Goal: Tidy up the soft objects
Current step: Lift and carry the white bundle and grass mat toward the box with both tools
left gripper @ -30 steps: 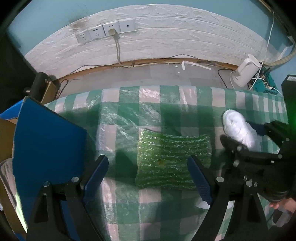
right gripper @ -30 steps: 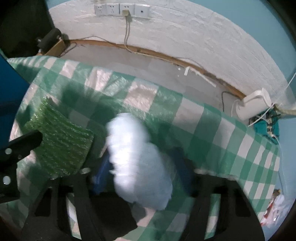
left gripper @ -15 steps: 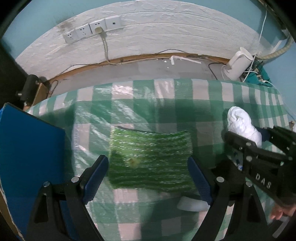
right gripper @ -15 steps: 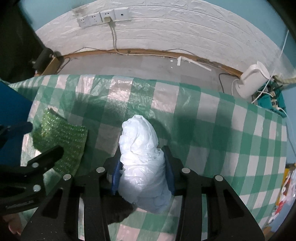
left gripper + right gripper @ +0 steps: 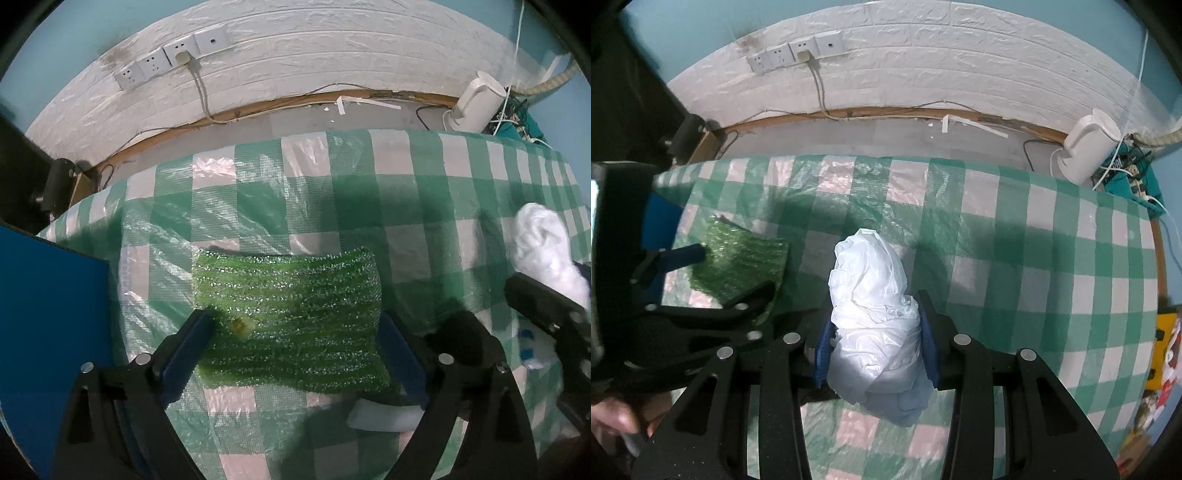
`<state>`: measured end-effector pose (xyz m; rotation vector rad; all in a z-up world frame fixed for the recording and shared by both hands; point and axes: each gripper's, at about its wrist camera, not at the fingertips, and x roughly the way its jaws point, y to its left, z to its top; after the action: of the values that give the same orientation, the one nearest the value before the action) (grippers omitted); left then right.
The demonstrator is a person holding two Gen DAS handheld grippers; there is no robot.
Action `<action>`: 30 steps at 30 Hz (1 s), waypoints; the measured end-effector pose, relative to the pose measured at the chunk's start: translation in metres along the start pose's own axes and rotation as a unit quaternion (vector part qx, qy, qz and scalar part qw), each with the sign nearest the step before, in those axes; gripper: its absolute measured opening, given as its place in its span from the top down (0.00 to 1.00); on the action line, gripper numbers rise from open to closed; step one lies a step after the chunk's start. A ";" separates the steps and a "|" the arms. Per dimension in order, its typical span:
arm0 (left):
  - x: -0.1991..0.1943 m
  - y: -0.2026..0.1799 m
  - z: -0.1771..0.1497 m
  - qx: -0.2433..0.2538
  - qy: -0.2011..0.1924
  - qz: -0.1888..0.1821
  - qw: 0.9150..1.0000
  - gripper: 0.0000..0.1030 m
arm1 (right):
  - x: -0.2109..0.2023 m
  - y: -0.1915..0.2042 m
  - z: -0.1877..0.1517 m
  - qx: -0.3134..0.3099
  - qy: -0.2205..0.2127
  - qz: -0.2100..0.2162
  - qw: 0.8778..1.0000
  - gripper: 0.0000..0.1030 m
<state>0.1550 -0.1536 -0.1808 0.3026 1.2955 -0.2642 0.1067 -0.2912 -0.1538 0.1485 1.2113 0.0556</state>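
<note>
The desk (image 5: 406, 192) is covered by a green-and-white checked cloth under clear plastic film. Behind it run a grey floor strip, a wooden skirting and a white brick-pattern wall (image 5: 923, 66) with a row of sockets (image 5: 798, 51), one with a cable plugged in. A white appliance (image 5: 1086, 151) stands on the floor at the right end of the wall, next to tangled cords. The left wrist view shows the left gripper (image 5: 291, 354) with its jaws apart on either side of a green glittery sponge (image 5: 291, 317) that lies flat on the cloth; whether the pads touch it cannot be told. Only this view shows a blue board (image 5: 48, 332) at the left edge and a small white object (image 5: 380, 415) on the cloth below the sponge. The right wrist view shows the right gripper (image 5: 875, 350), whose jaws have just been closing and are clamped on a crumpled white plastic bag (image 5: 871, 306), which stands between the blue pads. Only this view shows a bare hand (image 5: 613, 424) at the lower left.
</note>
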 end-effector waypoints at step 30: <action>-0.044 0.011 -0.033 -0.002 -0.048 0.005 0.999 0.86 | -0.059 0.023 -0.022 0.004 -0.036 0.038 0.999 0.62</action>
<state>0.1178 -0.1298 -0.1451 0.2899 1.1994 -0.2652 0.0660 -0.2733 -0.1036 0.2011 1.1344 0.1106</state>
